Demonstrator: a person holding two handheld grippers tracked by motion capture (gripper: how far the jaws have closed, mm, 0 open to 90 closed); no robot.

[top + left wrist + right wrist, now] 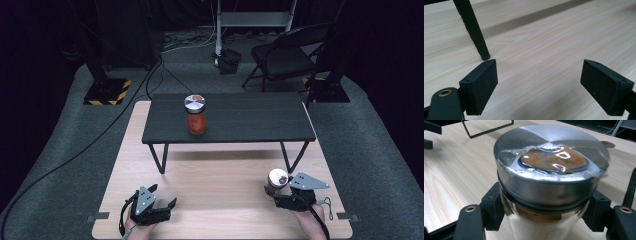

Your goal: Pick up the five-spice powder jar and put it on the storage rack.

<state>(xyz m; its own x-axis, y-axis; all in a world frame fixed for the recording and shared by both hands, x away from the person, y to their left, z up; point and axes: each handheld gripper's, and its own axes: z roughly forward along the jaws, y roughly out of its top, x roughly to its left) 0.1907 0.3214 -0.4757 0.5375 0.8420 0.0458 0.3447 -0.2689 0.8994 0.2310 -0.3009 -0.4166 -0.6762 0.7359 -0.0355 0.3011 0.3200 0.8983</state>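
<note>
My right gripper (276, 190) is shut on a glass jar (278, 178) with a silver lid, held just above the wooden tabletop (220, 185) at the front right. In the right gripper view its pads (492, 205) press on the jar (549, 177) right under the lid, which has clear tape over a brown disc. A second jar (196, 115), with red contents and a silver lid, stands upright on the low black table (250, 120). At the front left my left gripper (163, 195) rests open, with bare wood between the jaws of the left gripper (539, 85).
The low black table stands on thin black legs (474, 30) across the middle of the wooden top. A black leg frame (486, 130) lies beyond the held jar. On the floor behind are a folding chair (285, 55), cables and a stand base with yellow-black stripes (107, 92).
</note>
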